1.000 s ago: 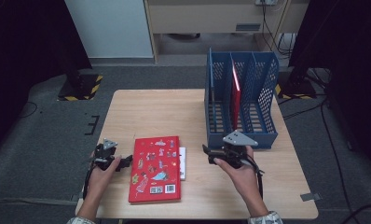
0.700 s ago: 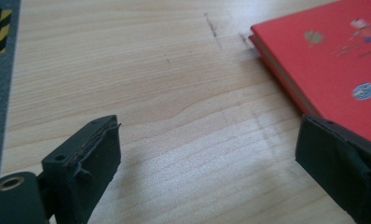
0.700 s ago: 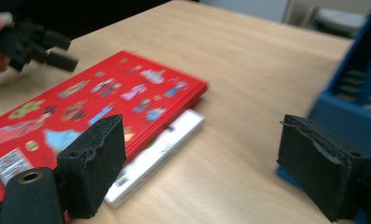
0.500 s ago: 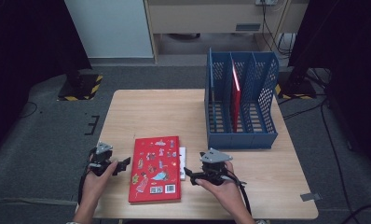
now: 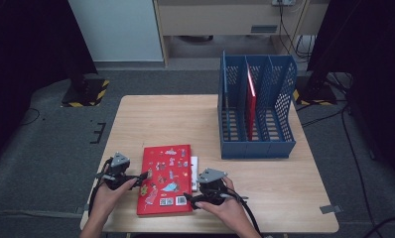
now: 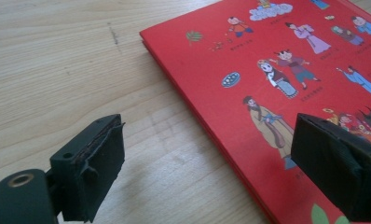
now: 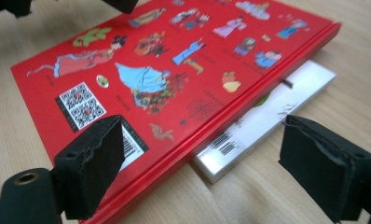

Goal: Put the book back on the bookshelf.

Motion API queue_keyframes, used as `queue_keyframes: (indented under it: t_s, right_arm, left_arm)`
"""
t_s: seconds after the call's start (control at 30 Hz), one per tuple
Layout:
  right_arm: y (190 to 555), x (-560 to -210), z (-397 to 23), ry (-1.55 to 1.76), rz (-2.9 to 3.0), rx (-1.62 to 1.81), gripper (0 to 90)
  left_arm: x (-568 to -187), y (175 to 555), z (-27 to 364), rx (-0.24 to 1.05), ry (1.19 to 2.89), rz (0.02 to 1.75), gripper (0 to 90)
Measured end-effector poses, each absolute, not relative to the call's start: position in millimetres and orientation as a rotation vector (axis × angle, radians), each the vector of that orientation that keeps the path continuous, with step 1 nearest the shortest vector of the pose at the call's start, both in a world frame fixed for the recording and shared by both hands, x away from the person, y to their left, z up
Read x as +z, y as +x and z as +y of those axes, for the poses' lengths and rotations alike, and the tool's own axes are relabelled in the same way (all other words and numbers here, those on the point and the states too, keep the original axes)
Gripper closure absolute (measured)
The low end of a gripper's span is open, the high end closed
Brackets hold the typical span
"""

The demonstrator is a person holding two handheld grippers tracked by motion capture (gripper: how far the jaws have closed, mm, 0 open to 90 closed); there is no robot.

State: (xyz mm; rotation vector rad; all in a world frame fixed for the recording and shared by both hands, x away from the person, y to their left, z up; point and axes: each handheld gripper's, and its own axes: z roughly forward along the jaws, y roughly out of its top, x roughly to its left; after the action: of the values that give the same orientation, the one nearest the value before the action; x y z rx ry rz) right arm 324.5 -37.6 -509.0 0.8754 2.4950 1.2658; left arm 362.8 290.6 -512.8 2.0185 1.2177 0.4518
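Note:
A red picture book (image 5: 166,178) lies flat near the table's front edge, on top of a thinner white book (image 5: 194,166) that sticks out along its right side. My left gripper (image 5: 142,177) is at the red book's (image 6: 277,56) left edge. It stands open (image 6: 211,172) astride that edge, its jaws having just closed a little, with no pad pressing. My right gripper (image 5: 191,198) is low at the book's front right corner. It is open (image 7: 207,168), with the red book's (image 7: 151,56) spine and the white book (image 7: 263,119) lying between its jaws, untouched.
A blue three-slot file rack (image 5: 257,106) stands at the back right of the wooden table (image 5: 161,124), with one red book (image 5: 250,99) upright in its middle slot. Bare wood lies behind the flat books and right of my right hand.
My right gripper has come down and to the left, from in front of the rack to the red book's front right corner. The left hand has shifted slightly beside the book.

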Motion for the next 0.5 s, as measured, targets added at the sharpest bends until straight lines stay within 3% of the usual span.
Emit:
queue_keyframes:
  t_s: [0.5]
  right_arm:
    - [323.2, -521.1, -34.3, 0.866, 2.536, 1.231, 11.5]
  left_arm:
    - [-518.4, 368.4, 282.3, 0.433, 2.057, 1.178, 5.4]
